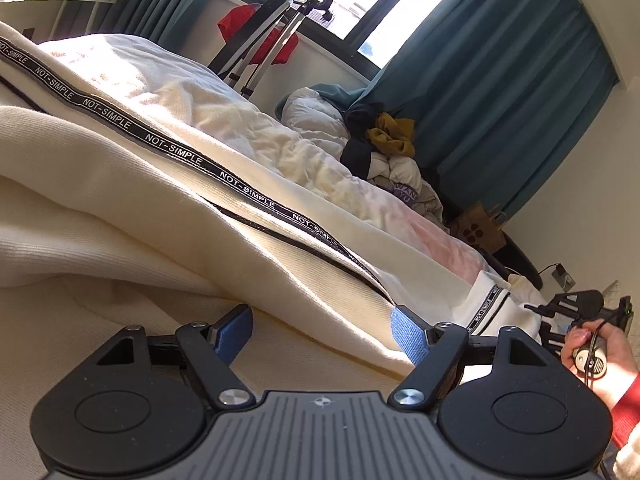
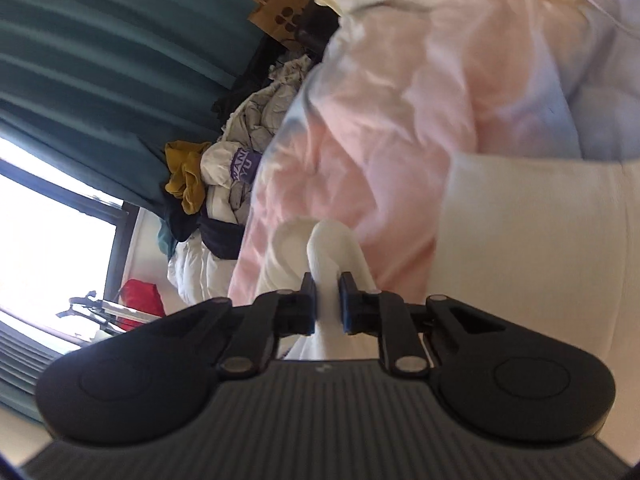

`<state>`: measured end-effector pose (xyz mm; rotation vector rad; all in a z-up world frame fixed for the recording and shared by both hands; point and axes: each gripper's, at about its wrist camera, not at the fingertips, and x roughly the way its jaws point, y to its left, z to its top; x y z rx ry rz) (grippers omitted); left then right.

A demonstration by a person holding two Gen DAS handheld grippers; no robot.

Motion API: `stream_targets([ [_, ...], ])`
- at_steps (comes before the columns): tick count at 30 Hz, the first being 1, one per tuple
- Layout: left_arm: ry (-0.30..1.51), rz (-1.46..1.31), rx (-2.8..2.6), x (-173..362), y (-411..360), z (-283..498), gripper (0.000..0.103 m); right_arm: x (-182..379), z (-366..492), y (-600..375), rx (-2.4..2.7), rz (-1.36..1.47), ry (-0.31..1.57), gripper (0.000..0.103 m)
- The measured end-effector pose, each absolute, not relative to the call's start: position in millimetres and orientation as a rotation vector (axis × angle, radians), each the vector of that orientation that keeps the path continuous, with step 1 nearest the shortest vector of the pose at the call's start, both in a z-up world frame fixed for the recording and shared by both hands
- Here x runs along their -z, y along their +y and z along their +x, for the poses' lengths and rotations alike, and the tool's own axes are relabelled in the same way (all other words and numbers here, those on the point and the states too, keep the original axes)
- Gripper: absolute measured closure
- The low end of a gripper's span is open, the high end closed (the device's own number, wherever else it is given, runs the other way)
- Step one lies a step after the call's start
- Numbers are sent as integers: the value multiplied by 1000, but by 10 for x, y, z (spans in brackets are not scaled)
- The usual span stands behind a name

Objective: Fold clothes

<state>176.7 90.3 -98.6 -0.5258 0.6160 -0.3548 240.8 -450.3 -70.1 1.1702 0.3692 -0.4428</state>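
Jaws: right gripper clamped on a bunched cuff of the cream garment, likely to carry it over for a fold; left gripper jaws apart, resting at the hem
Garment: cream knit with black lettered tape, spread along the bed toward its near edge
Beyond: clothes pile at the bed's far corner

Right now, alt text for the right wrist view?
The right gripper is shut on a bunched fold of the cream garment, above a pink-white duvet. Left of it are a clothes pile, teal curtains and a bright window.
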Motion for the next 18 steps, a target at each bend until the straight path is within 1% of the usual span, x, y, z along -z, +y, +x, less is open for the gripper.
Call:
stream_targets([
  [5, 576, -554, 348, 964, 993, 1789, 25, -5, 2962, -4335, 360, 999, 338, 93],
  [8, 545, -609, 359, 941, 1089, 1796, 25, -567, 3358, -4093, 265, 900, 301, 93],
  [12, 526, -667, 382, 959, 1172, 1803, 23, -1219, 3561, -3871, 83, 877, 144, 94],
  [15, 519, -662, 398, 944, 1160, 1786, 23, -1452, 3452, -3935, 29, 867, 51, 94],
  [18, 527, -635, 404, 941, 1125, 1763, 23, -1255, 3247, -4258, 112, 870, 23, 94],
])
